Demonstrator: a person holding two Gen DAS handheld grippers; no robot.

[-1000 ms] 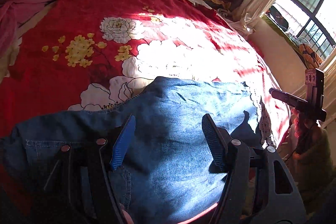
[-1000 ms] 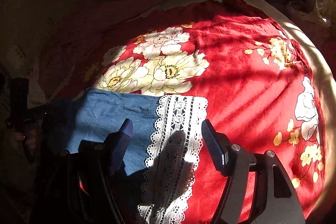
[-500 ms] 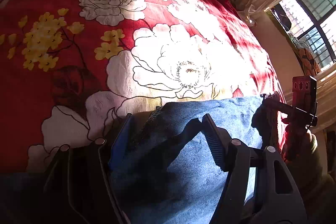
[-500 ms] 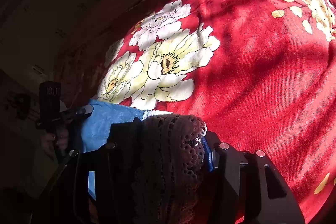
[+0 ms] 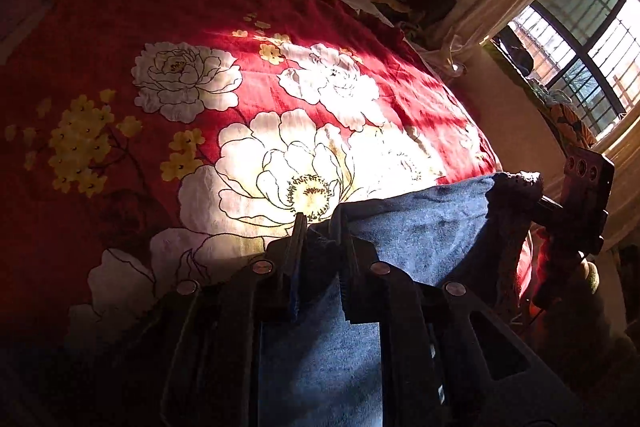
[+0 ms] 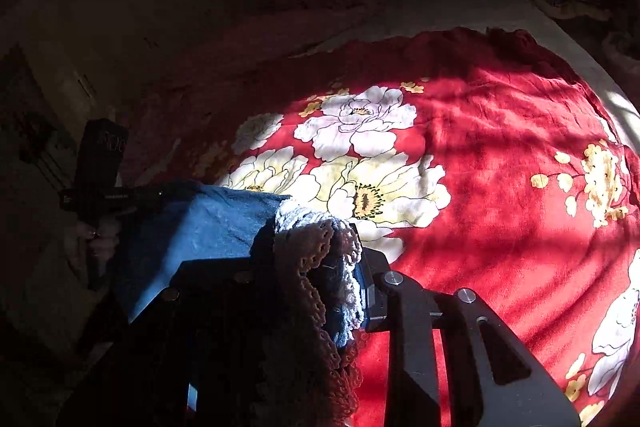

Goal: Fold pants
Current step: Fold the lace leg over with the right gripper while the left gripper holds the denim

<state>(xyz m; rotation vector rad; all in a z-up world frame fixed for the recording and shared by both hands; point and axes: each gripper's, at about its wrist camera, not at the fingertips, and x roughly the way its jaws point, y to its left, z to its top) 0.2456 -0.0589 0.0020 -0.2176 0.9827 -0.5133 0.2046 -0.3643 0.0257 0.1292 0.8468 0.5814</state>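
pants (image 5: 420, 239) over bedspread (image 5: 200, 27) btwn both grippers, window (image 5: 580, 39) right

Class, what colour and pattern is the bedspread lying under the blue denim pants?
The bedspread is red with large white flowers and small yellow blossoms, clearest in the left wrist view.

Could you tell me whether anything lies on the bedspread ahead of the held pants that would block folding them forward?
Nothing visible does. Both grippers, left and right, are shut on the pants, and the red floral bedspread ahead shows only sunlit fabric.
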